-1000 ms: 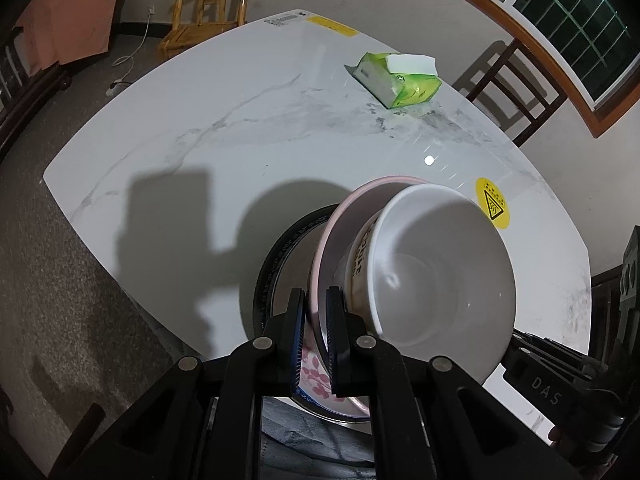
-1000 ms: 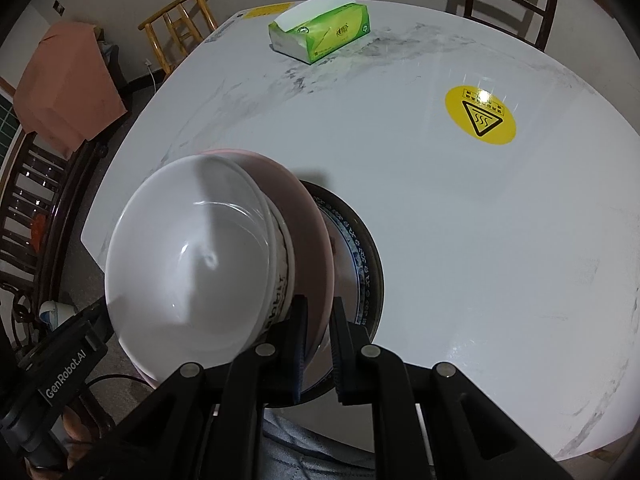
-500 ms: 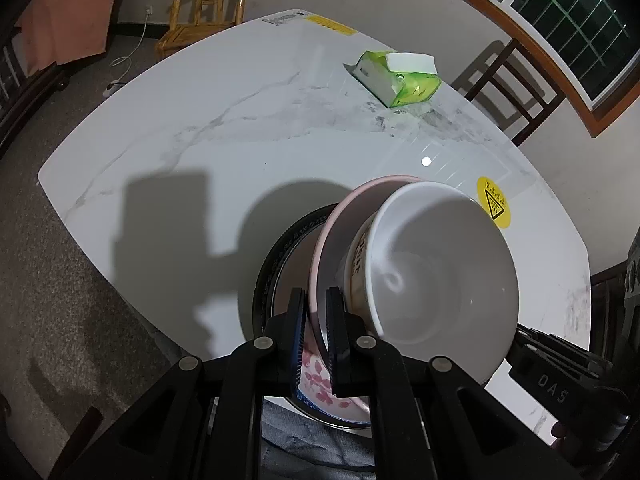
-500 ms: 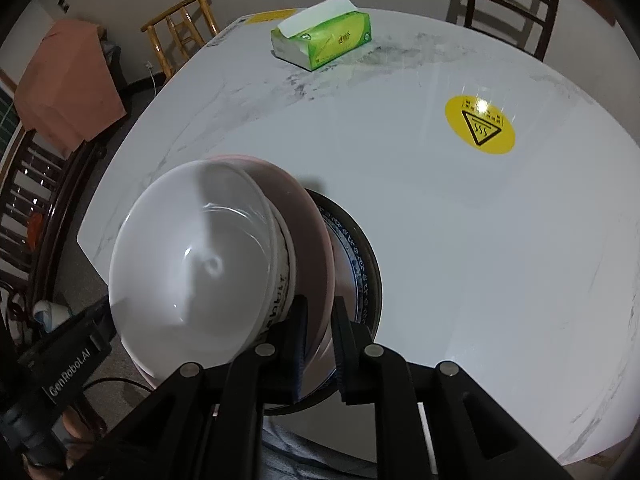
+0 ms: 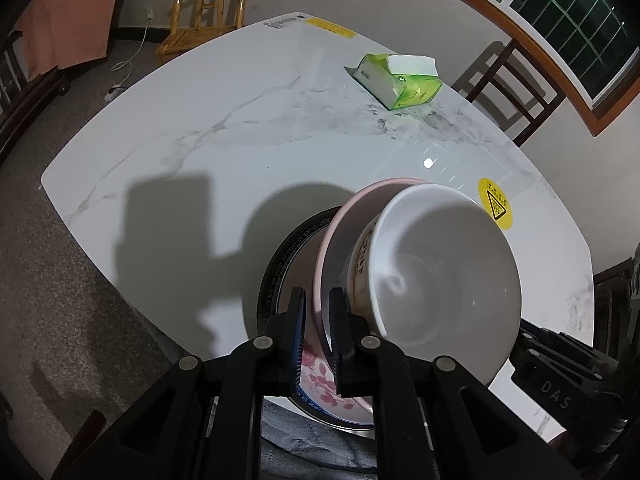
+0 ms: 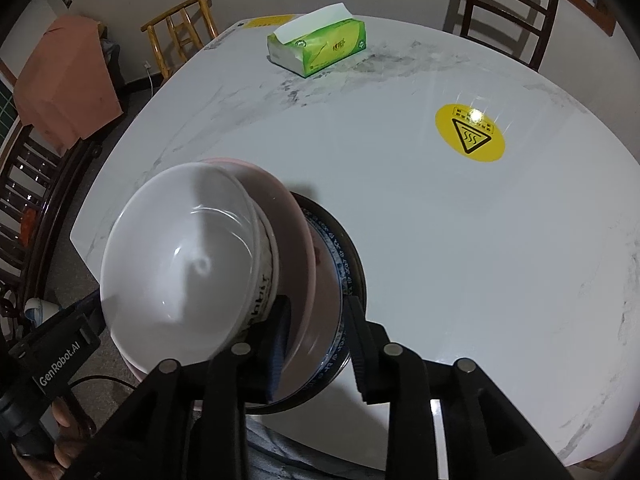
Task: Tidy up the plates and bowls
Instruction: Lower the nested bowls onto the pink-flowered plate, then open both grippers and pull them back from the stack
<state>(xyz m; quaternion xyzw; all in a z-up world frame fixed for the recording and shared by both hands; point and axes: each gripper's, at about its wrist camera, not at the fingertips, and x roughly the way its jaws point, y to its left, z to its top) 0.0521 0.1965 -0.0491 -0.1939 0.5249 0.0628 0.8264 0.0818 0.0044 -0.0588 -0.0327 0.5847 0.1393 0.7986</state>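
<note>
A white bowl point(image 5: 440, 280) sits in a pink flowered plate point(image 5: 332, 248), and both tilt above a dark-rimmed plate point(image 5: 280, 252) at the near edge of the marble table point(image 5: 240, 140). My left gripper point(image 5: 318, 300) is shut on the pink plate's near rim. In the right wrist view the same white bowl point(image 6: 180, 256) and pink plate point(image 6: 296, 248) rest over a blue-patterned plate point(image 6: 338, 252). My right gripper point(image 6: 318, 312) is opening, and the plate rims lie between its fingers with a gap at the right pad.
A green tissue box point(image 6: 320, 50) lies at the far side of the table, with a yellow warning sticker point(image 6: 470, 138) to the right. Wooden chairs point(image 5: 208, 0) stand around the table. An orange cloth point(image 6: 60, 84) hangs at the left. A person's lap is just below the near edge.
My right gripper's jaws have spread apart from the plate rim they were shut on. The left gripper and the stack have hardly moved.
</note>
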